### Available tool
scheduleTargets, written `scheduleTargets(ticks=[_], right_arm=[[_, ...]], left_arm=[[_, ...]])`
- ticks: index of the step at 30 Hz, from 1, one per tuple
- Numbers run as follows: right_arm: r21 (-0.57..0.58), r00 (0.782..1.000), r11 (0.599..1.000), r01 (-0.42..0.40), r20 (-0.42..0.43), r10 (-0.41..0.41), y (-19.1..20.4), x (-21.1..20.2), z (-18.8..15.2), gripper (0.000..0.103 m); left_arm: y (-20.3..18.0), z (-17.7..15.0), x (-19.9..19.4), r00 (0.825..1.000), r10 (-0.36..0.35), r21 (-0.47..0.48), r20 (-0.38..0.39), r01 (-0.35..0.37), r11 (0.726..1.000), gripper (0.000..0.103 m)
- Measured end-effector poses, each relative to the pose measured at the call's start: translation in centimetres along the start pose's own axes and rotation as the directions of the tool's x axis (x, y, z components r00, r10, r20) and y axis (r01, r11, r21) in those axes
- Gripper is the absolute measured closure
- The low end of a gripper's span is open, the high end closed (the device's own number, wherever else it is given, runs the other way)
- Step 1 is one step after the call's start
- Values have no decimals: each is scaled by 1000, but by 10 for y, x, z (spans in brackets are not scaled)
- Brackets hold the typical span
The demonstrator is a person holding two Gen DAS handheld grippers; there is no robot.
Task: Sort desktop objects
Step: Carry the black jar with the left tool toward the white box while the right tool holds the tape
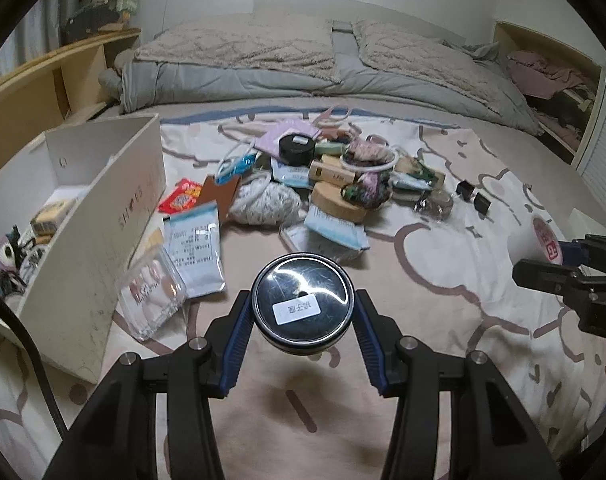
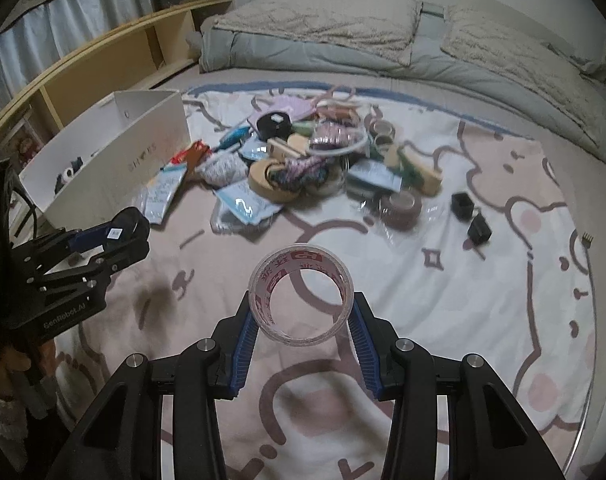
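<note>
Left tongs [image 1: 302, 322]: pinching a round metal tin [image 1: 301, 304] above the blanket [image 1: 443, 280].
Right tongs [image 2: 301, 316]: pinching a clear tape roll [image 2: 300, 297].

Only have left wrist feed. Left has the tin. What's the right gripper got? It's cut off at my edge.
Observer: The right gripper holds a tape roll, clear with red print, between both fingers.
Operator: On the blanket or lifted?
Observer: Lifted, I think; the blanket shows through the roll's hole.
Operator: My tin from that side?
Observer: The tin sits edge-on in the left gripper, near the white box.
</note>
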State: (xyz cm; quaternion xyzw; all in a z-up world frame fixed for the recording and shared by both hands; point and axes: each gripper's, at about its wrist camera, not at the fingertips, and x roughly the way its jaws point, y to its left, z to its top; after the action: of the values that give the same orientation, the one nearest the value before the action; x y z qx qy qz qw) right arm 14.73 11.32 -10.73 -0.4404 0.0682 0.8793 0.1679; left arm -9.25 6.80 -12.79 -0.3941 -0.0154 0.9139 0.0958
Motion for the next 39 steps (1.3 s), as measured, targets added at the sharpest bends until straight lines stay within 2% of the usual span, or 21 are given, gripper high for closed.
scheduleTargets(ticks=[15, 25, 39], right_arm=[[-29, 994, 1000, 2, 107, 1, 14, -39, 27, 57], [-51, 986, 999, -12, 164, 21, 24, -56, 48, 57], [-68, 972, 997, -44, 229, 58, 43, -74, 81, 57]], left_arm=[[2, 36, -42, 996, -1, -3, 88, 1, 1000, 53], [8, 62, -67, 989, 26, 19, 143, -29, 999, 53], [13, 104, -96, 983, 35, 17, 182, -38, 999, 53]])
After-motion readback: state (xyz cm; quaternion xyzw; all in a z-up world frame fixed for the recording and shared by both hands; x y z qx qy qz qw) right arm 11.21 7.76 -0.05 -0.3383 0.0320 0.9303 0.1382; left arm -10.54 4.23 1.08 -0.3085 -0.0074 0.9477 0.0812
